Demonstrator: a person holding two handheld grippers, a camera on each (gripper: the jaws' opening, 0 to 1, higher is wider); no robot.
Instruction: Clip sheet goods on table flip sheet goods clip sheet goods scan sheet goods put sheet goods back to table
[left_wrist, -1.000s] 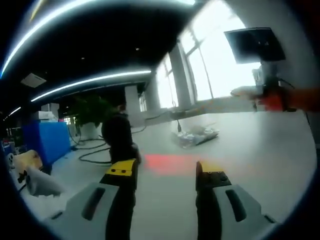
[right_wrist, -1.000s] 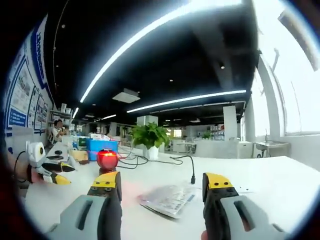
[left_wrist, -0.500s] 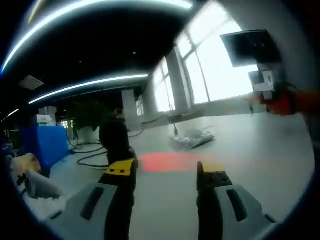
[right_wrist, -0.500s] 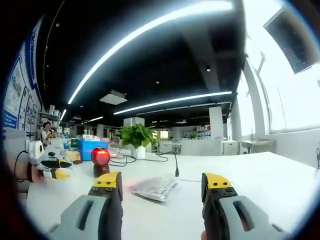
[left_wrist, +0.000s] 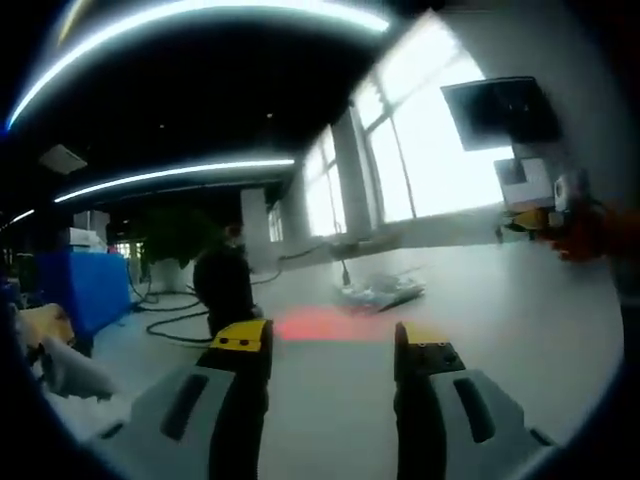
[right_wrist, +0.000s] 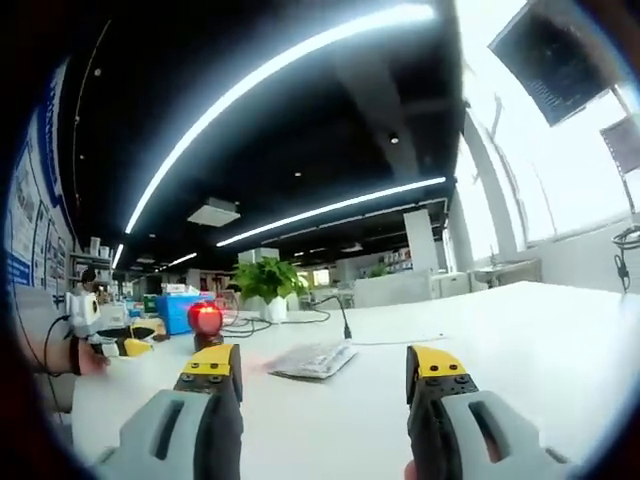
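A flat silvery packet of sheet goods (right_wrist: 312, 359) lies on the white table (right_wrist: 520, 330), ahead of my right gripper (right_wrist: 326, 372), which is open and empty. The same packet (left_wrist: 380, 292) lies beyond my left gripper (left_wrist: 330, 348), also open with nothing between its jaws. A scanner with a glowing red head (right_wrist: 205, 320) stands left of the packet; in the left gripper view it is a dark upright shape (left_wrist: 224, 288) casting a red patch (left_wrist: 318, 323) on the table. The left gripper (right_wrist: 105, 340) shows at the left edge of the right gripper view, the right gripper (left_wrist: 565, 215) at the right edge of the left gripper view.
A black cable (right_wrist: 340, 315) runs across the table behind the packet. A blue box (right_wrist: 172, 310) and a potted plant (right_wrist: 265, 285) stand at the back. A dark monitor (left_wrist: 500, 112) hangs at the upper right near the windows.
Both views have dropped lower and nearer the table top, so the packet looks flatter. The packet and scanner stay where they were. Both grippers remain open.
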